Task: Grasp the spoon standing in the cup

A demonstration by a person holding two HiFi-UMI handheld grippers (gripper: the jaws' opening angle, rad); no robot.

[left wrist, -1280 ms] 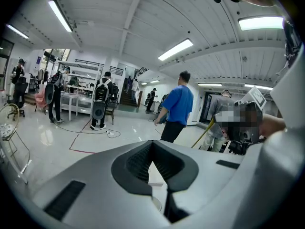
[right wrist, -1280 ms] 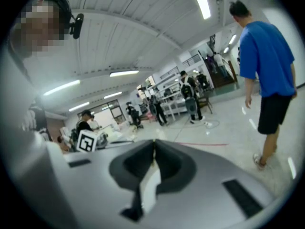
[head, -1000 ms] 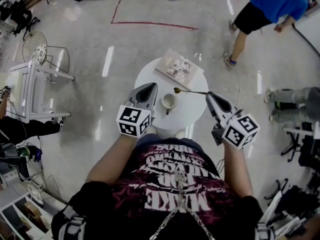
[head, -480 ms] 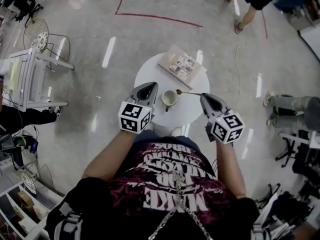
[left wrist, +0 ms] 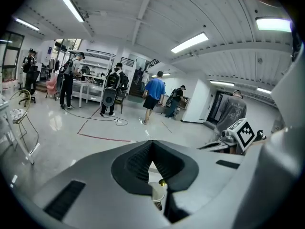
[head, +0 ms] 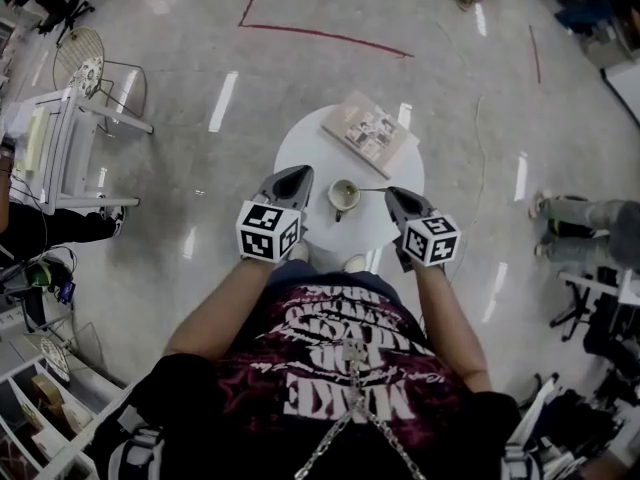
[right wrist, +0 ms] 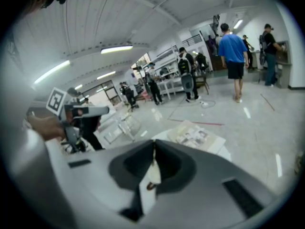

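Observation:
A small pale cup (head: 343, 197) stands near the middle of the round white table (head: 300, 143). A thin gold spoon (head: 371, 189) runs from the cup's rim rightward to my right gripper (head: 389, 193), which is shut on its handle. The spoon's bowl end lies at the cup; whether it dips inside is unclear. My left gripper (head: 303, 172) hovers just left of the cup, jaws shut on nothing. In the left gripper view the cup (left wrist: 157, 193) and a gold bit of spoon (left wrist: 162, 182) show below the shut tips (left wrist: 152, 144). In the right gripper view my right gripper (right wrist: 153, 144) has its jaws together.
An open magazine (head: 371, 131) lies at the table's far right side. A white rack (head: 60, 163) and a wire chair (head: 85, 68) stand on the floor to the left. Someone's legs (head: 585, 233) are at the right. Red tape (head: 320, 36) marks the floor beyond.
My right gripper has moved left toward the cup with the spoon, bringing its bowl end from above the table to the cup's rim. The left gripper has barely moved.

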